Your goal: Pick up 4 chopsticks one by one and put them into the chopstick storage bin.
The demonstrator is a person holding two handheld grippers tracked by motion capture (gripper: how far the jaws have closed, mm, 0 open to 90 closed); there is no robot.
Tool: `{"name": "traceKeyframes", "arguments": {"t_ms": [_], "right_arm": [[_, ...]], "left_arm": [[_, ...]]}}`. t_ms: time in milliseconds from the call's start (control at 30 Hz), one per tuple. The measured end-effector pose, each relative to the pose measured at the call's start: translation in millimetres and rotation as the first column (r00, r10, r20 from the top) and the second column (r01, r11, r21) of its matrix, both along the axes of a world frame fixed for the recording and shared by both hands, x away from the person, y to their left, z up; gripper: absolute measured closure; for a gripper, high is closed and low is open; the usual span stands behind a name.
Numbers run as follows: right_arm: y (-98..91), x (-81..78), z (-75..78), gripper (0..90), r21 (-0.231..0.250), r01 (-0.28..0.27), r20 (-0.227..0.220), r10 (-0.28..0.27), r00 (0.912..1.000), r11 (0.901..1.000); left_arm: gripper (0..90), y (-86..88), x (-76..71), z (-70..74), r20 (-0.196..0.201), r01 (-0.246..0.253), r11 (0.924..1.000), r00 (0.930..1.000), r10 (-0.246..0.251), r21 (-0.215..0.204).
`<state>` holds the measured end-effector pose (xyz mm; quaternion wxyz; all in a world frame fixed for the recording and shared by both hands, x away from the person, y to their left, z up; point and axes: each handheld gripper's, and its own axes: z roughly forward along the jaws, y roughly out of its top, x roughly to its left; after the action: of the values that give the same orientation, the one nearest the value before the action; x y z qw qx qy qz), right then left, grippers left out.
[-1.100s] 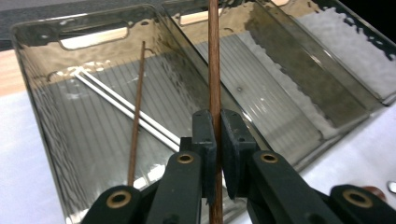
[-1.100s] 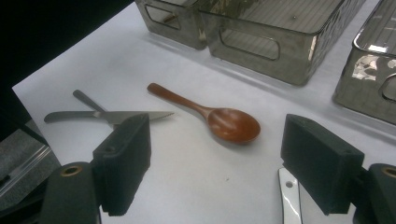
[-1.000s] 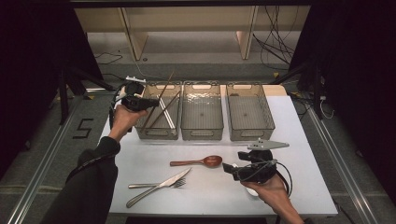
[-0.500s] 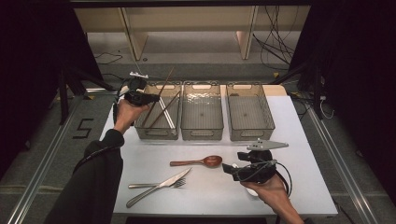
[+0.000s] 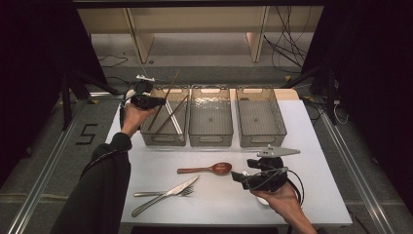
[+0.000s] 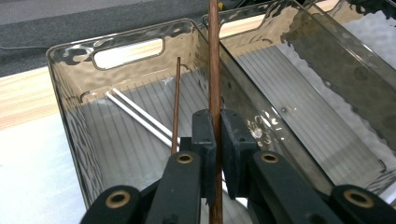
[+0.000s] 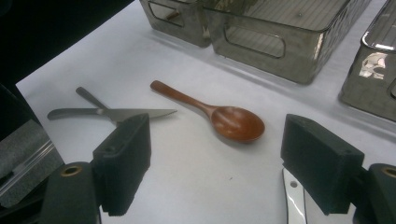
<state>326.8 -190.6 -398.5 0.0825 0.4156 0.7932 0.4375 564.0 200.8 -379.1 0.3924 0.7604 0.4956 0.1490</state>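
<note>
The left gripper (image 6: 215, 140) is clamped on a brown chopstick (image 6: 214, 70) over the left bin (image 6: 70, 116); its view reveals 2 white sticks (image 6: 140, 116) inside. The right gripper (image 7: 215, 154) gapes, holding nothing, before the wooden spoon (image 7: 233, 122).

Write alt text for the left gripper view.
Two black jaws of the left gripper clamp a thin brown wooden chopstick above a clear smoky plastic bin, where another brown chopstick and two white chopsticks lie.

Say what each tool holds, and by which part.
Left tool: shut on a brown chopstick, gripped low on its shaft. Right tool: open, nothing held.
</note>
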Motion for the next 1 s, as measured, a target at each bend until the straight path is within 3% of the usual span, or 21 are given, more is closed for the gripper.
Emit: {"name": "traceKeyframes", "arguments": {"t_ms": [400,867,1000], "right_arm": [[1.2,0.0,-0.6,25.3,0.000,-0.003,-0.005,0.003,1.0000,1.0000],[1.3,0.0,-0.5,25.4,0.000,-0.005,-0.004,0.005,1.0000,1.0000],[1.1,-0.3,-0.4,25.4,0.002,-0.004,-0.003,0.004,1.0000,1.0000]], "left_arm": [[83.6,0.8,3.5,-13.4,-0.006,0.000,1.0000,1.0000,0.000,0.007],[82.5,-0.9,3.5,-19.1,-0.025,-0.006,0.9998,0.9997,0.006,0.021],[72.9,-0.7,1.9,-19.1,-0.038,-0.009,0.9999,0.9992,0.009,0.011]]}}
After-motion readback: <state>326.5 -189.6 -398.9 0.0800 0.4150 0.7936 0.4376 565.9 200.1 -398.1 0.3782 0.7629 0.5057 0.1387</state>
